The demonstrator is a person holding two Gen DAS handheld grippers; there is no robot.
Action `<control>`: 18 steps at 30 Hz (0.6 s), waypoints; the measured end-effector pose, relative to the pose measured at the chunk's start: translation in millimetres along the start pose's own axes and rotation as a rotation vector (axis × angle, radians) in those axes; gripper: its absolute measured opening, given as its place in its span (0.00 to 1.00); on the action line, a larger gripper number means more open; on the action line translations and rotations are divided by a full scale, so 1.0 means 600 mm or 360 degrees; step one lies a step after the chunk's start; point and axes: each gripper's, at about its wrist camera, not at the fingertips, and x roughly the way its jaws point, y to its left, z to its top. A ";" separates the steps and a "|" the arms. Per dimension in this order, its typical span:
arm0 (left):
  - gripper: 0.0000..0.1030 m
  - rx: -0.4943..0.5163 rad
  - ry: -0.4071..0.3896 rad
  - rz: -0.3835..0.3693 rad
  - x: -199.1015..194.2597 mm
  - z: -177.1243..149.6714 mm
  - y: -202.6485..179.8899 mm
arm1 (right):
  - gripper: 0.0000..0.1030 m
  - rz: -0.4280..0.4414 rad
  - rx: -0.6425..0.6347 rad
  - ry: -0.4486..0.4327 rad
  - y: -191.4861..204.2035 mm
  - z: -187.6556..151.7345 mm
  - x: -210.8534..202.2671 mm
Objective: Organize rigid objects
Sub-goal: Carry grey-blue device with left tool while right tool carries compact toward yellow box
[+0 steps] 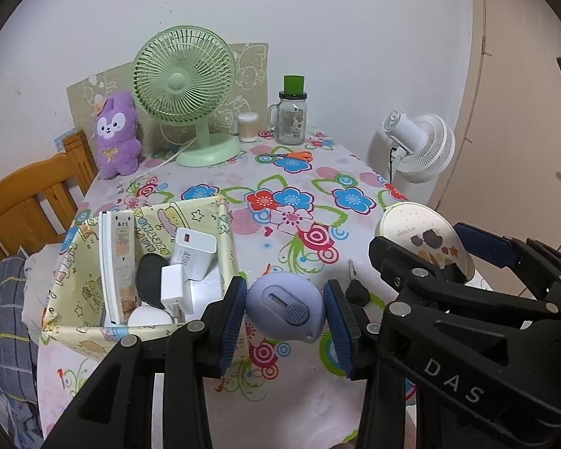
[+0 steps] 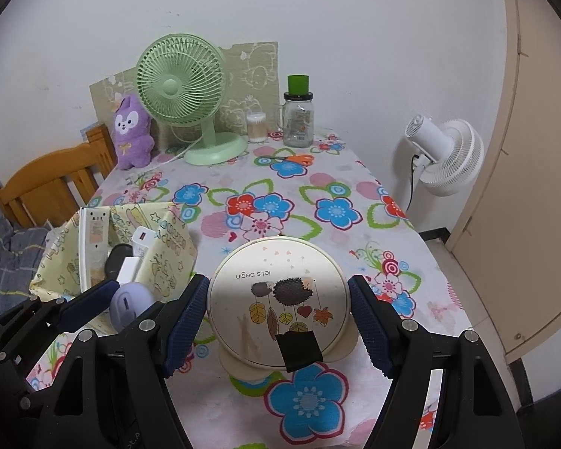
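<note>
My left gripper (image 1: 285,305) is shut on a small lilac egg-shaped cutter (image 1: 285,305), held just above the flowered tablecloth (image 1: 265,187), right of a yellow cartoon-print fabric bin (image 1: 74,273). The bin holds white chargers (image 1: 194,252), a white box (image 1: 117,258) and a black oval item (image 1: 149,277). My right gripper (image 2: 278,308) has its pads against both sides of a round cream case (image 2: 278,299) printed "let's begin"; the case also shows in the left wrist view (image 1: 422,239). A black key (image 1: 355,288) lies between the two grippers.
At the back stand a green desk fan (image 1: 185,86), a purple plush (image 1: 116,134), a glass jar with a green lid (image 1: 291,116), a cotton-swab tub (image 1: 247,125) and orange scissors (image 1: 288,156). A wooden chair (image 1: 30,194) is left; a white fan (image 1: 419,142) is right.
</note>
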 end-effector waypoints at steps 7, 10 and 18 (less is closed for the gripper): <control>0.42 -0.0001 -0.0003 -0.0011 -0.005 0.003 0.023 | 0.75 -0.0008 -0.0007 -0.0004 0.023 0.007 -0.002; 0.42 -0.0002 0.0001 -0.0013 -0.006 0.004 0.033 | 0.75 -0.0014 -0.0011 -0.0001 0.031 0.008 -0.002; 0.42 -0.0001 0.0004 -0.0011 -0.006 0.007 0.055 | 0.75 -0.0015 -0.0015 0.0002 0.060 0.015 0.005</control>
